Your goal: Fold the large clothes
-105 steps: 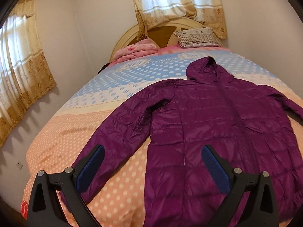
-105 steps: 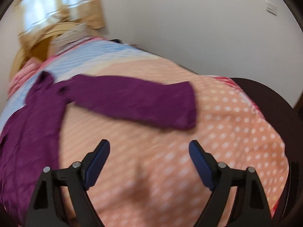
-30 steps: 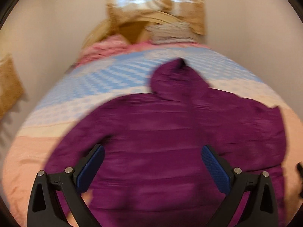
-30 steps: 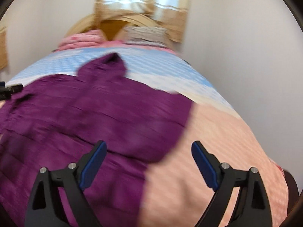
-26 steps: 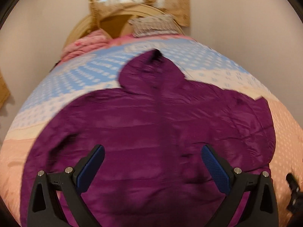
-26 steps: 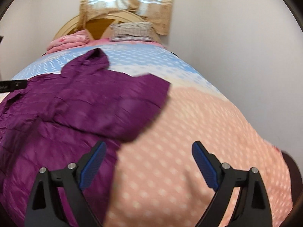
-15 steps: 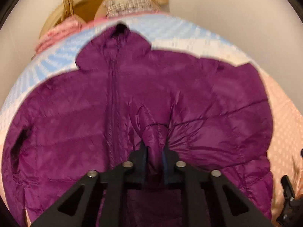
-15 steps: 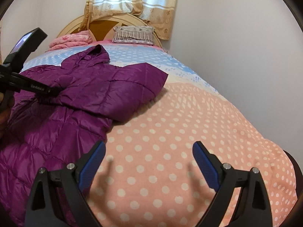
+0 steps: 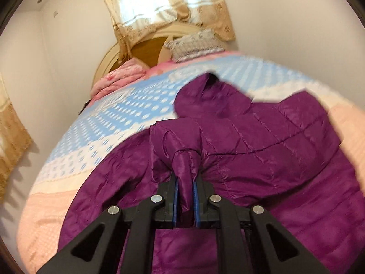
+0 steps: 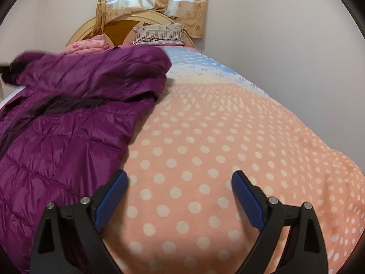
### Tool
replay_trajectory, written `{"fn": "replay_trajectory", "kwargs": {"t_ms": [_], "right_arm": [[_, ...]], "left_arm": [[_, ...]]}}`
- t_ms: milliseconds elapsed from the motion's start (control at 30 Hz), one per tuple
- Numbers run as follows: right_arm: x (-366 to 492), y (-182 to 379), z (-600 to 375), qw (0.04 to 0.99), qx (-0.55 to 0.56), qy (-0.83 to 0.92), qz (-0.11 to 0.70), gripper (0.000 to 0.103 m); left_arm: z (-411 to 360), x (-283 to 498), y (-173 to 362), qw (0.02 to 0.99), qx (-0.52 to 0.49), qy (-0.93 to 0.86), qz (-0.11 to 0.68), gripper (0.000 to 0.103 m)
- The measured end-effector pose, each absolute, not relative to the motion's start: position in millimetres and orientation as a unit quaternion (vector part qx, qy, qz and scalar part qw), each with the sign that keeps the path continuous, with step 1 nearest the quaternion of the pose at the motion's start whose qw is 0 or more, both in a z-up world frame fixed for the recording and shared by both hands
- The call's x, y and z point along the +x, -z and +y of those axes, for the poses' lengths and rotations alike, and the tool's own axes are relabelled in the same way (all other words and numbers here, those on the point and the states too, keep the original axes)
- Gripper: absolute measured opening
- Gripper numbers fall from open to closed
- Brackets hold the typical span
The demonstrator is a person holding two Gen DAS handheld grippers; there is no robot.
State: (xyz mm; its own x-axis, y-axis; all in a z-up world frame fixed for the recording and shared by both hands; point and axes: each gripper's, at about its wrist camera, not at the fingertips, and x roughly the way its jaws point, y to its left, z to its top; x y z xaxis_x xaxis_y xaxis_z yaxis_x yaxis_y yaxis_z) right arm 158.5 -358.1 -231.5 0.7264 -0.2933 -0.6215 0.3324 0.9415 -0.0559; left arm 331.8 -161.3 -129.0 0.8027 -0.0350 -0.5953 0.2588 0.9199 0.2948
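Note:
A purple hooded puffer jacket point(image 9: 262, 155) lies on the bed, its right sleeve folded across the chest. My left gripper point(image 9: 185, 196) is shut on a pinched fold of the jacket near its middle and lifts it a little. The hood point(image 9: 205, 96) points toward the headboard. In the right wrist view the jacket point(image 10: 68, 114) fills the left side. My right gripper point(image 10: 179, 196) is open and empty above the polka-dot bedspread point(image 10: 216, 137), to the right of the jacket's hem.
The bed has a pink and blue dotted cover point(image 9: 114, 118). A pink folded blanket point(image 9: 118, 77) and a grey pillow point(image 9: 194, 43) lie by the wooden headboard point(image 10: 121, 27). Curtains point(image 9: 159, 6) hang behind. Walls stand close on both sides.
My left gripper has shut on a fold of the jacket and pulled it up and toward the left. The right gripper has dropped lower over the bedspread and stays open.

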Motion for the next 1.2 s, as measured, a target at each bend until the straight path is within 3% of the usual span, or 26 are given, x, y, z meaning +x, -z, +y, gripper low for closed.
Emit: {"fn": "replay_trajectory", "kwargs": {"t_ms": [167,267,300,333,367,400,500,600,800,967,1200], "right_arm": [[161.3,221.0,-360.7,0.926,0.044,0.157,0.341,0.095],[166.8,195.7,-362.5,0.931,0.043,0.149,0.329,0.094],[169.5,188.6,-362.8,0.933,0.044,0.146,0.325,0.089],[176.0,180.3,-363.4,0.934,0.048,0.142,0.326,0.074],[188.7,170.0,-365.2,0.933,0.052,0.131,0.330,0.067],[199.8,163.6,-364.5,0.934,0.055,0.124,0.330,0.056],[242.3,142.1,-358.3,0.943,0.037,0.111,0.312,0.052],[293.4,138.4,-353.6,0.944,0.053,0.087,0.314,0.052],[368.4,180.5,-348.2,0.928,0.073,0.063,0.359,0.051],[372.2,224.6,-368.2,0.905,0.094,0.095,0.403,0.046],[361.6,230.6,-378.8,0.904,0.117,0.095,0.399,0.041]], "left_arm": [[-155.5,344.5,175.8,0.917,0.197,0.046,0.343,0.016],[-153.3,346.2,178.0,0.917,0.189,0.042,0.348,0.029],[-151.5,345.2,173.1,0.922,0.181,0.041,0.340,0.043],[-148.5,342.6,165.4,0.929,0.170,0.039,0.326,0.054],[-145.8,338.6,156.2,0.937,0.158,0.033,0.309,0.079],[-145.3,337.6,148.8,0.945,0.149,0.024,0.291,0.095],[-142.1,341.1,129.2,0.958,0.118,0.014,0.259,0.097],[-148.4,365.7,132.5,0.951,0.127,-0.016,0.281,0.097],[-164.4,410.8,176.1,0.926,0.140,-0.033,0.348,0.097],[-171.8,420.0,208.3,0.911,0.155,-0.031,0.380,0.098],[-175.0,420.2,213.7,0.911,0.162,-0.023,0.379,0.098]]}}
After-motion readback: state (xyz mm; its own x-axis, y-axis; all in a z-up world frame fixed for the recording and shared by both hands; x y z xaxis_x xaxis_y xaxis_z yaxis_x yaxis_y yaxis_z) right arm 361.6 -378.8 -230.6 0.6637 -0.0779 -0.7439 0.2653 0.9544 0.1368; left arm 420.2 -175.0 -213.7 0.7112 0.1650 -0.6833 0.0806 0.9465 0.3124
